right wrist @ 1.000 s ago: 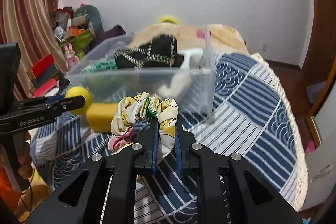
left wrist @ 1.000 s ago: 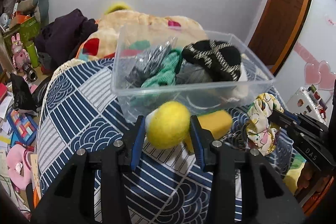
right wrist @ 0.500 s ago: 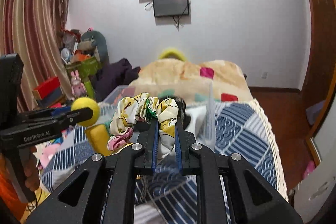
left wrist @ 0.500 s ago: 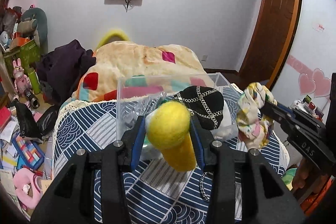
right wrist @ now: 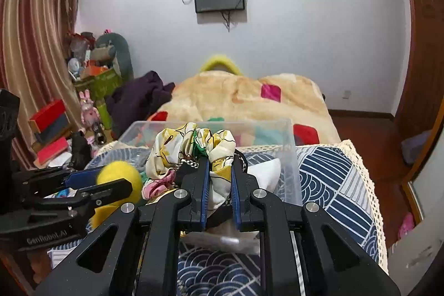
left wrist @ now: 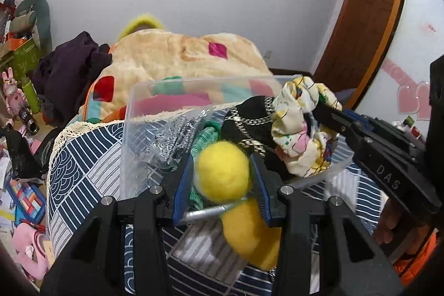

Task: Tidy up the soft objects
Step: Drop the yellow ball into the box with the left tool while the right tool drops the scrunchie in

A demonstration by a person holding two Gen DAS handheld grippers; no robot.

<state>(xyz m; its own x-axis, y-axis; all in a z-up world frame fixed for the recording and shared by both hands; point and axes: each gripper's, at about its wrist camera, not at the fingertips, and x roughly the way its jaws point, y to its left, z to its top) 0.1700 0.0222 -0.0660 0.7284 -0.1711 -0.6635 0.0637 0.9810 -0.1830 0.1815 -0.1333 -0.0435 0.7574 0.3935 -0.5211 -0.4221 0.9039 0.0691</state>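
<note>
raised over the clear bin [left wrist: 130,113], fuzzy yellow ball [left wrist: 222,171], floral scrunchie [right wrist: 191,151].

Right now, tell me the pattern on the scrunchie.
The scrunchie is cream with yellow, green and pink print; the right wrist view shows it best.

My right tool [right wrist: 219,174] grips a floral scrunchie [right wrist: 191,151] between its blue pads, holding it over the near rim of a clear plastic bin [right wrist: 291,157] on the patterned bed cover [right wrist: 333,179]. At left, my left tool [right wrist: 111,182] clamps a yellow ball [right wrist: 118,171] beside the bin.
</note>
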